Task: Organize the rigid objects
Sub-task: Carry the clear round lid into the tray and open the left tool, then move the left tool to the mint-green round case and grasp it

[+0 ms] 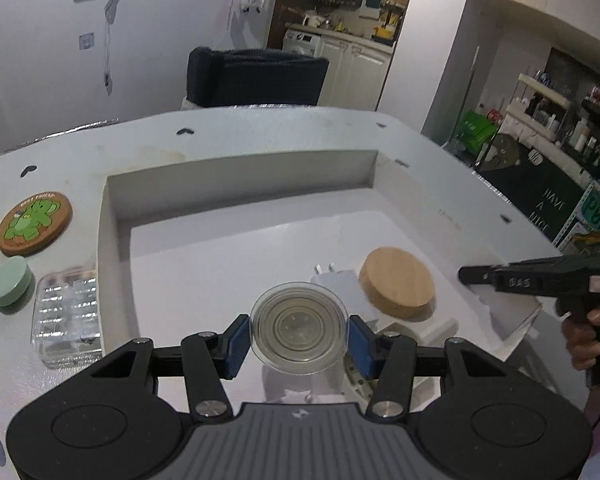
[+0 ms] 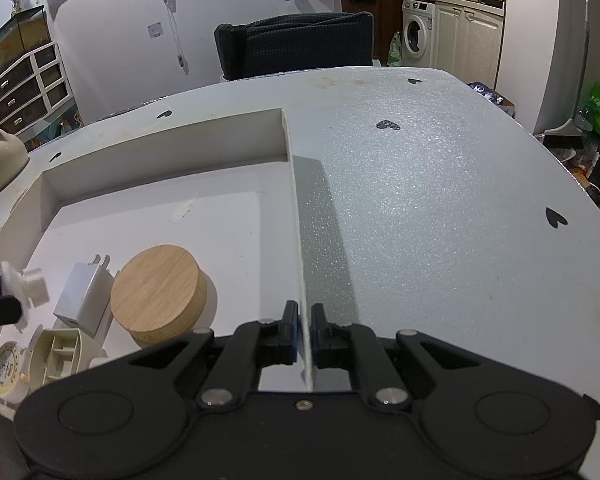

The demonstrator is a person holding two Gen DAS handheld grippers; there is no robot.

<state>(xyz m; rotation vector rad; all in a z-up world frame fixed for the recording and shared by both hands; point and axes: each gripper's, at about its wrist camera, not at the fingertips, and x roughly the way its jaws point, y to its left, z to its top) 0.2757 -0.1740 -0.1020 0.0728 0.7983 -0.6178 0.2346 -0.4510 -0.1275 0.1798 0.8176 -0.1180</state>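
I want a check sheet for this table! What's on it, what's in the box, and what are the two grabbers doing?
Surface: white speckled table with black heart marks, some stains.
Job's things: shallow white cardboard box holds round wooden lid, white plug charger, white plastic pieces. Outside it: cork coaster with green cartoon, mint green puck, clear ribbed plastic case.
Clutter: nothing seen.
Grippers: left gripper shut on round clear plastic dish; right gripper pinches the box's right wall.
Cables: white cord hangs on the wall.
Surroundings: dark chair, washing machine, shelves.
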